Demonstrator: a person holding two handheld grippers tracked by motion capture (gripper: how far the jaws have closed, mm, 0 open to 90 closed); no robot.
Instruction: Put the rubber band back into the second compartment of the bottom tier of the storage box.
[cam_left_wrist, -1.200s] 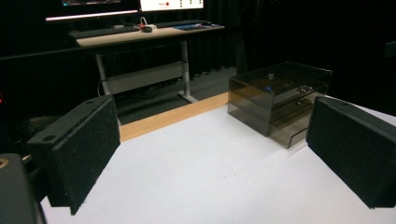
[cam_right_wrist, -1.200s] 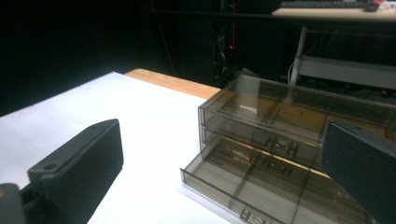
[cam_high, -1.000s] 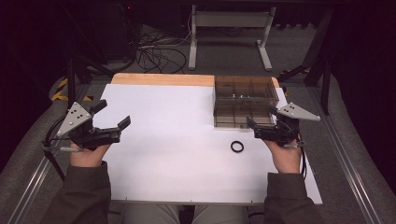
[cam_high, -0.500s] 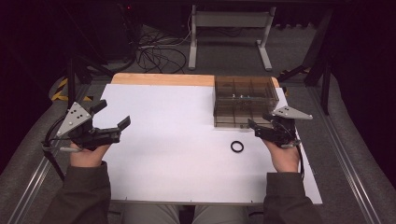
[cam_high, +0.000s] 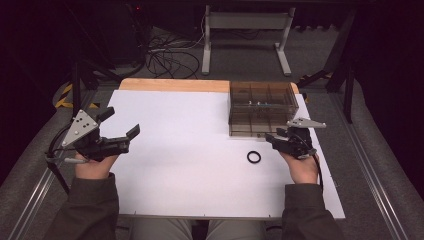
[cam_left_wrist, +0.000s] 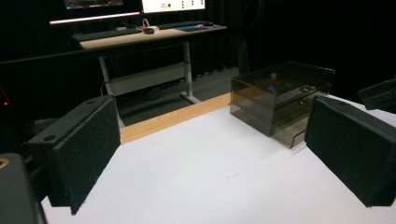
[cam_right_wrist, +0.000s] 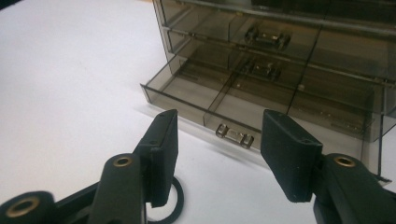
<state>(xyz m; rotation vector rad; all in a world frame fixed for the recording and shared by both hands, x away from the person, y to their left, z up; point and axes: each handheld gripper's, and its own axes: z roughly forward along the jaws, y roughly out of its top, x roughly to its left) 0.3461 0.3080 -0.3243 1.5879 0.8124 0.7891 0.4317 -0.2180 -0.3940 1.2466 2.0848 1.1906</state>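
Currently the black ring (cam_high: 254, 157) lies just left of the right gripper (cam_high: 272, 138), jaws part-closed on nothing and just been narrowing; left gripper (cam_high: 121, 128) agape, far off.

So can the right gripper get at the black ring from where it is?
Probably yes: the black ring lies alone on the white sheet, close to the right gripper, whose fingers have just been closing with nothing between them.

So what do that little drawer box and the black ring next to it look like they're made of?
Drawer box: probably smoke-tinted clear plastic, glossy, since the dividers and small metal-looking handles show through its walls. Black ring: matte black, thin and round, possibly rubber or plastic; the look alone cannot settle which.
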